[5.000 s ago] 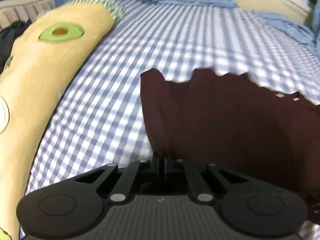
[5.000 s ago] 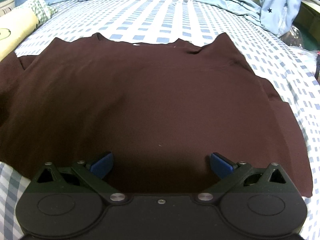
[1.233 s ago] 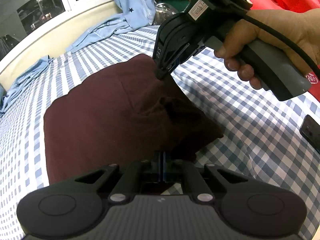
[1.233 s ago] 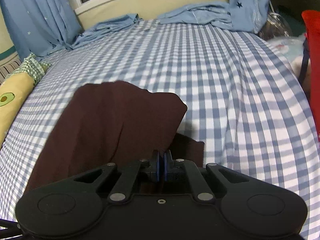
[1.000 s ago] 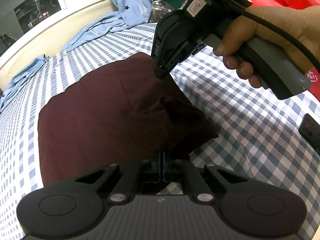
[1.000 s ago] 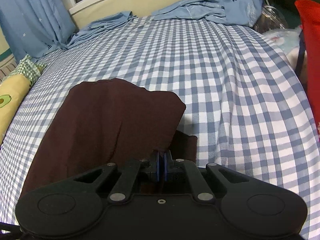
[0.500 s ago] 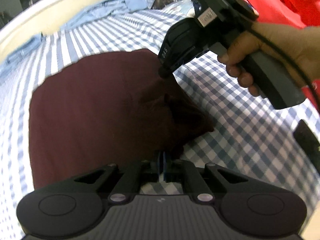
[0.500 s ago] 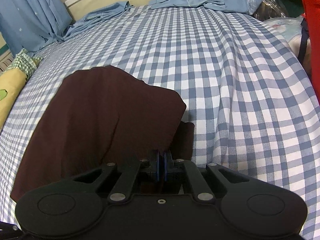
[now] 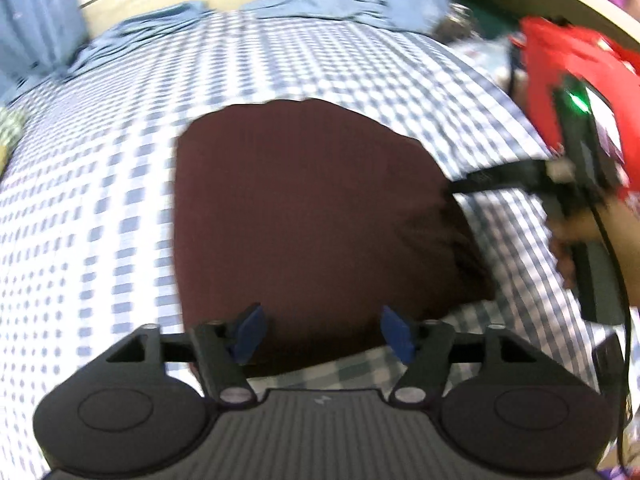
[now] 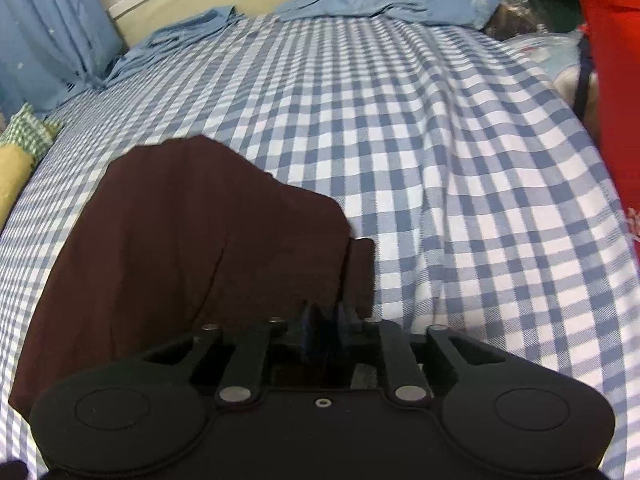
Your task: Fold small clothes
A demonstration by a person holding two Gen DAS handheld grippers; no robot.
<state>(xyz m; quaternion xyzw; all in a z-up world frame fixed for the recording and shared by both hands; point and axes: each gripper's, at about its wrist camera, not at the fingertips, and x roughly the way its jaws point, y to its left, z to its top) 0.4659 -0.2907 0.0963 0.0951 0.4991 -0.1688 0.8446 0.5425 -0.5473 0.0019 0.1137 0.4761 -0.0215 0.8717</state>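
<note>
1. Left gripper [image 9: 322, 334] stands wide, its jaws having just been opening; its blue pads [image 9: 249, 332] hang above the near edge of the folded maroon garment [image 9: 312, 216], clear of the cloth.
2. Right gripper [image 10: 325, 330] has just begun parting its jaws; a narrow gap shows, the garment's corner at its tips; whether it grips, I cannot tell.
3. Folded garment lies flat on the blue checked sheet [image 10: 440, 168].
4. From the left wrist view, a hand [image 9: 576, 232] holds the right gripper's handle at the garment's right edge.
</note>
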